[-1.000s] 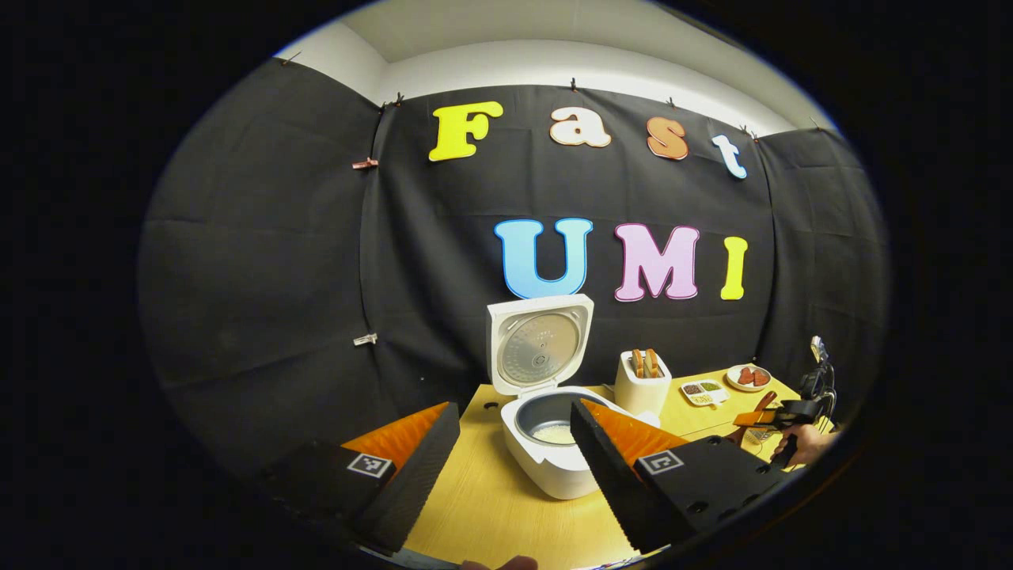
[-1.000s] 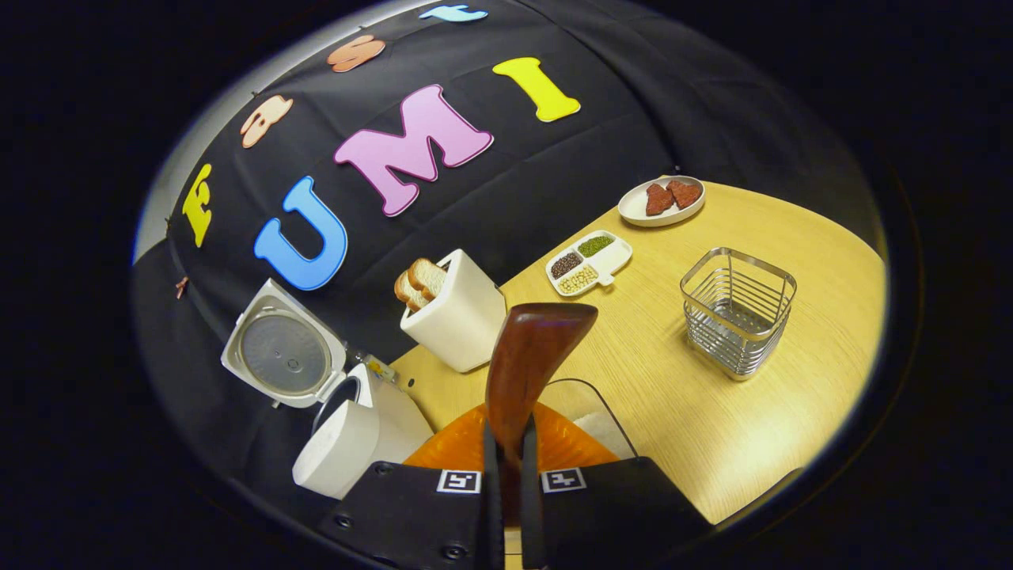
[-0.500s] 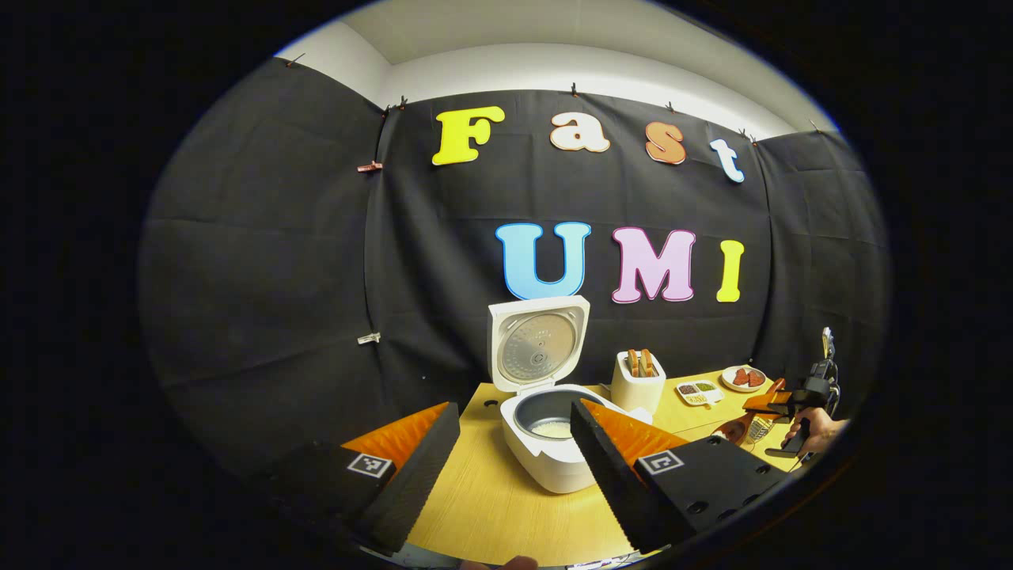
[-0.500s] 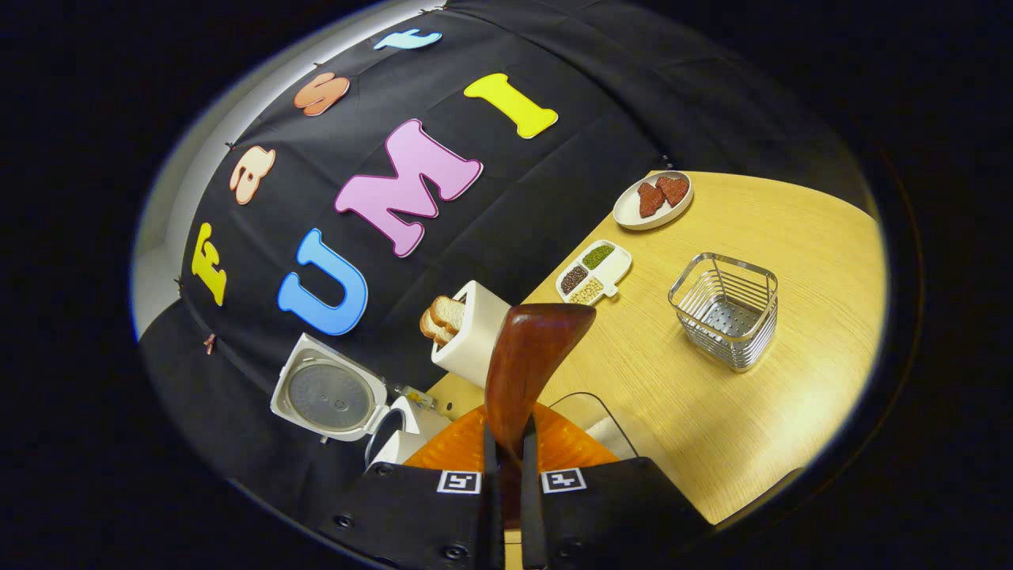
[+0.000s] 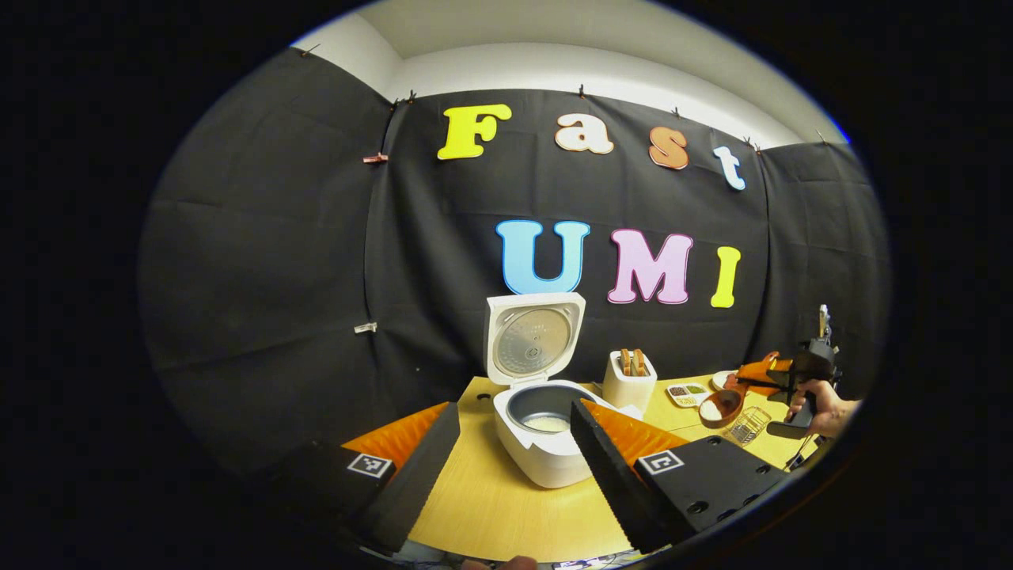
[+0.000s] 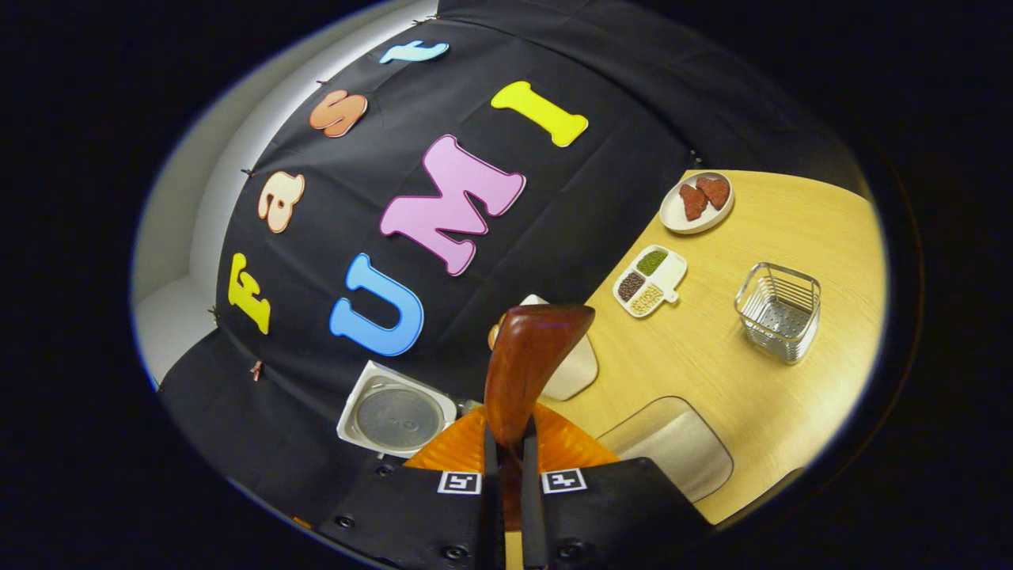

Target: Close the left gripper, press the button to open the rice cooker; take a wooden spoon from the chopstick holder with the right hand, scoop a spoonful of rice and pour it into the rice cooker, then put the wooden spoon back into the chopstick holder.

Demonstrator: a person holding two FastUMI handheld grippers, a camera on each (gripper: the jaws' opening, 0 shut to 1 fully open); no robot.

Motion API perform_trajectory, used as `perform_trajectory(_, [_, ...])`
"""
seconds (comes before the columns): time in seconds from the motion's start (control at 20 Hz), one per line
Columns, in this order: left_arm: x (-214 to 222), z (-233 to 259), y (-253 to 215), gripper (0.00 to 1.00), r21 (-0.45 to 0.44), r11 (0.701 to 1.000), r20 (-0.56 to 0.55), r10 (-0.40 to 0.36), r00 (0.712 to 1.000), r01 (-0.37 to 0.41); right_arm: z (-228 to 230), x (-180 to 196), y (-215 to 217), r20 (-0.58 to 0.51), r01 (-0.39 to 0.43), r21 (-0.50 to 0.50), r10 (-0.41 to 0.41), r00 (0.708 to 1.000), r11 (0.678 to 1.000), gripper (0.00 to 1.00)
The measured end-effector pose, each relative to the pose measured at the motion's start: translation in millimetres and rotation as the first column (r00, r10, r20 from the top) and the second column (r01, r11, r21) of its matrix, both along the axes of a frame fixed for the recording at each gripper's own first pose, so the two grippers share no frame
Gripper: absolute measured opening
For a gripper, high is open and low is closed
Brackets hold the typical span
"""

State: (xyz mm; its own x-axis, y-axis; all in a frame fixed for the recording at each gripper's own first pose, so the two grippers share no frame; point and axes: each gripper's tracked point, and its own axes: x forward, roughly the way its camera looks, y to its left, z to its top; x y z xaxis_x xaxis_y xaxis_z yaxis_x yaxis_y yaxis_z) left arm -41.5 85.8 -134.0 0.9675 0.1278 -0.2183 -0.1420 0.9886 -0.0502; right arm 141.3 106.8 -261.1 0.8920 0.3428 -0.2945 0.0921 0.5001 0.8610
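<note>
The white rice cooker (image 5: 532, 443) stands open on the wooden table (image 5: 491, 507), lid (image 5: 533, 336) upright, with a little rice in its pot. My left gripper (image 5: 514, 408) hangs open in front of it, holding nothing. Far right in the left gripper view, a hand (image 5: 823, 408) holds my right gripper (image 5: 772, 378) above the table; the wooden spoon (image 5: 718, 408) in it carries white rice. In the right gripper view my right gripper (image 6: 506, 431) is shut on the wooden spoon (image 6: 529, 364), whose underside faces me and hides the rice. The wire chopstick holder (image 6: 779, 313) stands to the right.
A white toaster (image 6: 578, 372) with bread sits behind the spoon, beside the cooker lid (image 6: 396, 416). A clear rice container (image 6: 673, 443) lies low on the table (image 6: 791, 412). Farther off are a divided dish of grains (image 6: 649, 281) and a plate of red pieces (image 6: 696, 202).
My right gripper has risen from the rice container with the loaded spoon and swung toward the cooker side. My left gripper has drawn back slightly and stays open.
</note>
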Motion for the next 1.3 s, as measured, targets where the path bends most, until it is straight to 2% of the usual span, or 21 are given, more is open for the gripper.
perform_trajectory(0.15, [-4.5, 1.7, 7.7, 0.97, 0.009, 1.000, 0.003, 0.010, 1.000, -0.010, 35.1, 12.0, 23.2, 0.032, -0.006, 0.067, 0.004, 0.999, 0.998, 0.13])
perform_trajectory(0.25, [-7.6, 0.3, 14.2, 0.97, 0.017, 1.000, 0.004, 0.017, 1.000, -0.017, 52.8, 23.0, 41.3, 0.051, -0.022, 0.076, 0.018, 0.999, 0.997, 0.13])
perform_trajectory(0.55, [0.1, 0.9, 23.3, 0.97, 0.020, 0.999, 0.007, 0.028, 1.000, -0.028, 89.9, 50.5, 114.2, 0.118, -0.093, 0.008, 0.092, 0.989, 0.996, 0.13])
perform_trajectory(0.75, [4.4, -5.1, 30.2, 0.97, 0.037, 0.999, -0.008, 0.035, 0.999, -0.035, 100.9, 80.5, 168.6, 0.144, -0.121, -0.003, 0.120, 0.982, 0.993, 0.13])
perform_trajectory(0.85, [7.3, -7.7, 34.1, 0.97, 0.027, 0.999, -0.017, 0.045, 0.999, -0.045, 100.5, 94.0, 193.7, 0.160, -0.129, -0.043, 0.134, 0.978, 0.991, 0.13])
perform_trajectory(1.0, [10.3, -10.6, 38.8, 0.97, 0.015, 0.998, -0.020, 0.065, 0.998, -0.065, 97.9, 108.1, 228.4, 0.192, -0.162, -0.156, 0.191, 0.963, 0.974, 0.13])
perform_trajectory(1.15, [10.1, -17.4, 48.4, 0.97, 0.023, 0.996, -0.040, 0.087, 0.995, -0.086, 84.0, 118.7, 258.1, 0.210, -0.182, -0.271, 0.242, 0.947, 0.945, 0.12])
perform_trajectory(1.3, [9.2, -21.0, 58.1, 0.97, 0.017, 0.994, -0.057, 0.110, 0.992, -0.110, 68.1, 129.0, 274.9, 0.221, -0.191, -0.400, 0.296, 0.929, 0.897, 0.13])
